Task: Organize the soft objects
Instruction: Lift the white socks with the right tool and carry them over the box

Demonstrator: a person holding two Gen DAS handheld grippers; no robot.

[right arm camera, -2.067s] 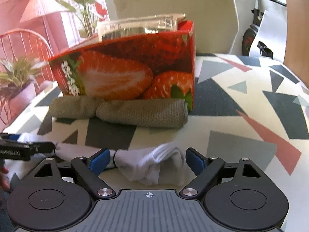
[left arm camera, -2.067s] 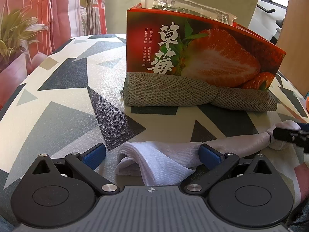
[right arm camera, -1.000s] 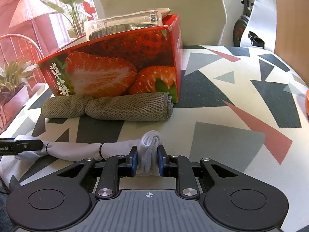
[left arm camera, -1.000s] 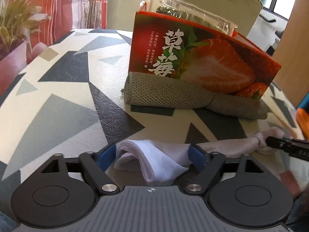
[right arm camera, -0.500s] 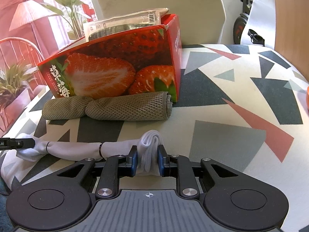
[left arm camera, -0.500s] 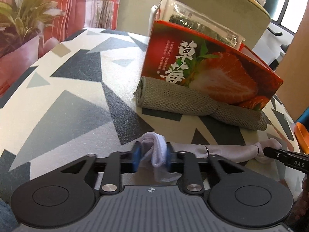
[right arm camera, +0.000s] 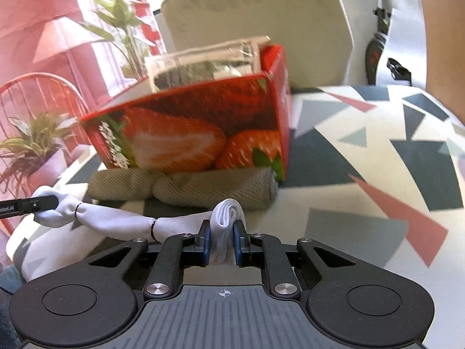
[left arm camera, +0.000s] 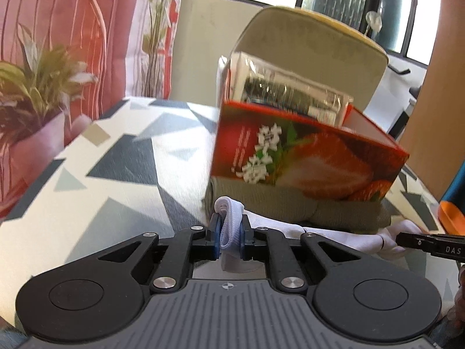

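A long white rolled cloth, tied with thin black bands, hangs between my two grippers above the patterned table (left arm camera: pixel 122 157). My left gripper (left arm camera: pixel 228 234) is shut on one end of the white cloth (left arm camera: pixel 229 218). My right gripper (right arm camera: pixel 220 241) is shut on the other end of the white cloth (right arm camera: pixel 225 215). The roll stretches left in the right wrist view (right arm camera: pixel 116 221) to the other gripper's finger (right arm camera: pixel 29 203). A rolled olive-grey towel (right arm camera: pixel 186 187) lies against the front of a red strawberry box (right arm camera: pixel 197 133).
The strawberry box (left arm camera: pixel 305 160) holds clear plastic-wrapped packs (left arm camera: pixel 284 90). A beige chair back (right arm camera: pixel 261 23) stands behind the table. A potted plant (left arm camera: pixel 37 87) and a red chair are at the left. An orange object (left arm camera: pixel 450 218) lies at the right edge.
Both grippers closed on the ends of the white cloth and have lifted it off the table; the views have tilted up and moved closer to the box.
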